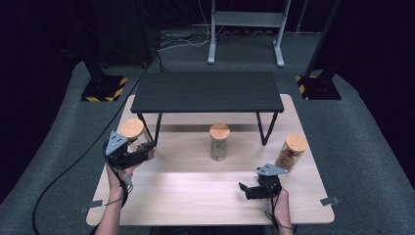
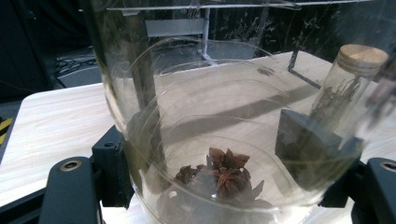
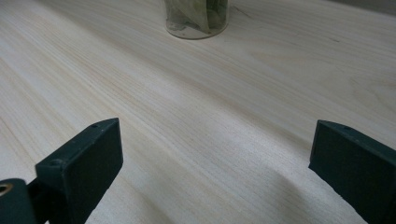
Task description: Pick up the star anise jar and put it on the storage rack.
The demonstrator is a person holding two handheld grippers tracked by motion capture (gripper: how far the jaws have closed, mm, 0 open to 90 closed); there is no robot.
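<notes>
Three glass jars with cork lids stand on my pale wooden table (image 1: 195,196) in the high view, in front of a low black shelf (image 1: 207,91) set at the table's far side. My left tongs (image 1: 145,155) sit at the left edge of the table, clamped on the leftmost jar (image 1: 135,135), which leans a little in the grip. The middle jar (image 1: 219,142) stands upright just ahead of the shelf's front edge, well apart from both hands. The right jar (image 1: 291,152) stands near the table's right side, just beyond my right tongs (image 1: 243,189), which hover low over the wood and point left with nothing between them.

From the left gripper view, my two black jaws press on either side of the jar's glass wall (image 2: 224,140). Star anise (image 2: 224,175) lies heaped at the bottom of it. Through and past the glass I see the table, a shelf leg, and the middle jar (image 2: 348,88) upright off to the right.

From the right gripper view, my jaws stand spread wide over bare wood, gripping nothing. Farther ahead, the base of a jar (image 3: 196,18) with greenish leaves inside rests on the table, well clear of the jaws.
</notes>
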